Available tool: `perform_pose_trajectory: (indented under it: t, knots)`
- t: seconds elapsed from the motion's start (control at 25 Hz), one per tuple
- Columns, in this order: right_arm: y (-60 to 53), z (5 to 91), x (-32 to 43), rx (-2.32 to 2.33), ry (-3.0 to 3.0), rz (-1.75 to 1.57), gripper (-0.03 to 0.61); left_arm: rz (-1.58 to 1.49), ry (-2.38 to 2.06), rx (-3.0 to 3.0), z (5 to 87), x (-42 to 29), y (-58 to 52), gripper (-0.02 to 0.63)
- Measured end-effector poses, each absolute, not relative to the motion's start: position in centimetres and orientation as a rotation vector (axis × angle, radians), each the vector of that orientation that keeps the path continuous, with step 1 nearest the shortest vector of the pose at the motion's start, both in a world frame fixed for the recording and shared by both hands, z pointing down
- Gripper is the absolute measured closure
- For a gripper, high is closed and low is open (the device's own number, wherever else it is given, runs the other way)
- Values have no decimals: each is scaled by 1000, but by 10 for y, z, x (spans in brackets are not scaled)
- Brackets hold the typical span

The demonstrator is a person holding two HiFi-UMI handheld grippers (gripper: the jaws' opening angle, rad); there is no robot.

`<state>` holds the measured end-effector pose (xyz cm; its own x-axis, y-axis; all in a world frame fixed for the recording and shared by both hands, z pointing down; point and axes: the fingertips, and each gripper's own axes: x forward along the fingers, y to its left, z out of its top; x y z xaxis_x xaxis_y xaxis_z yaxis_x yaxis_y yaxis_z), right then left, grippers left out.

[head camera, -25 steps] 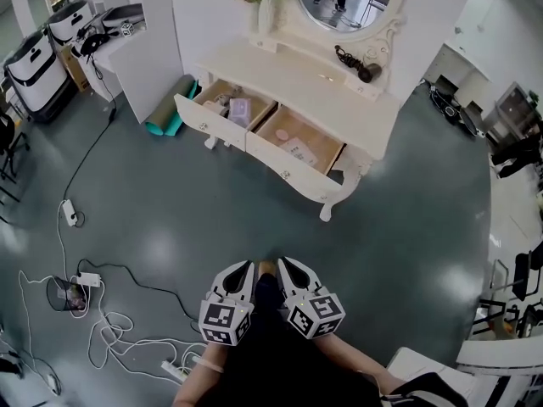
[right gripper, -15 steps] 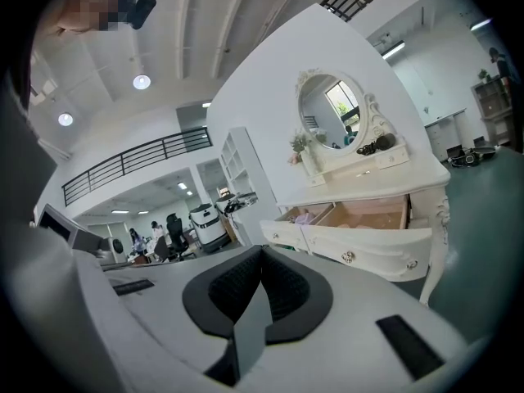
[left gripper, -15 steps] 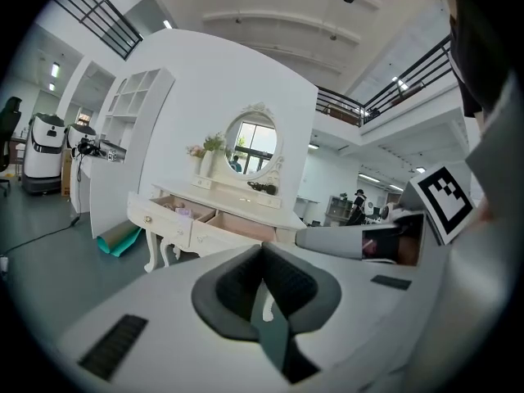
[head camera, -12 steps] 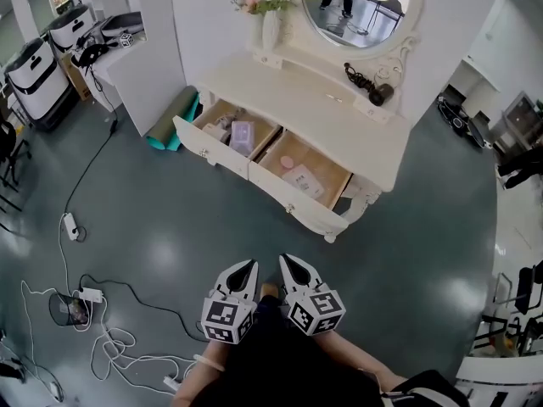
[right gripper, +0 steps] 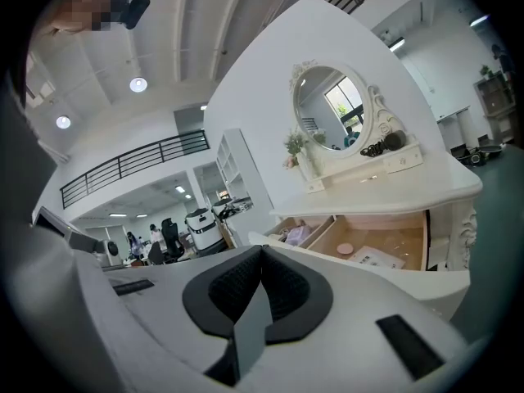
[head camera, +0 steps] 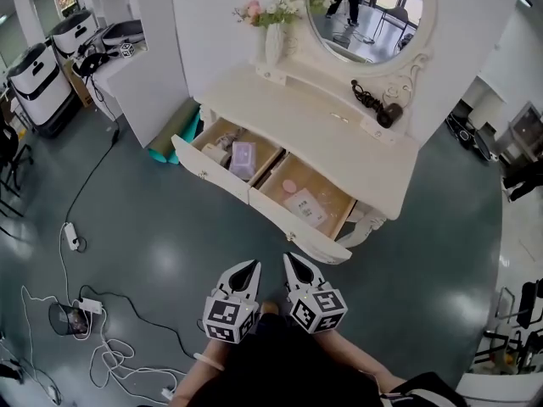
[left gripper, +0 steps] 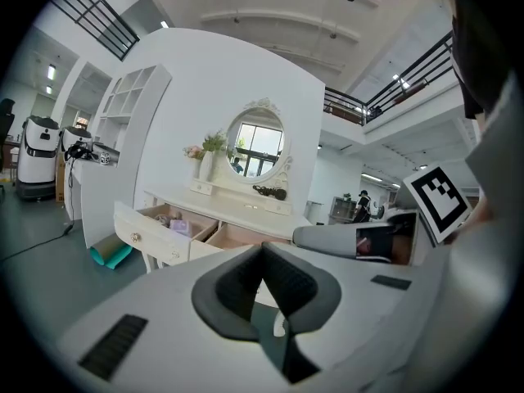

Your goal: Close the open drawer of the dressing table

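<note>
Bare grey floor [head camera: 170,227] lay open before the dressing table [head camera: 339,138], whose left drawer [head camera: 212,172] and right drawer [head camera: 288,227] stood pulled out. Only the head view showed cables [head camera: 110,346] far left. The left gripper [head camera: 249,267] and right gripper [head camera: 290,261] hung near the right drawer's front edge, jaws together, empty.

Open floor [head camera: 170,227] up to both pulled-out drawers [head camera: 288,226]
</note>
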<state>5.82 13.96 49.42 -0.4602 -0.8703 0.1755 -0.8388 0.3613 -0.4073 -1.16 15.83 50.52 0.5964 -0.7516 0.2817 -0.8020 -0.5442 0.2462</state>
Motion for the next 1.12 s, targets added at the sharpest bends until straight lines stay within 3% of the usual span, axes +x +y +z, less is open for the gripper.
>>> perform_pose_trajectory:
  t: [1.12]
  knots:
    - [98,514,70,-1526,2573,-753,568,198,-1345,2452,514,-2,115,598]
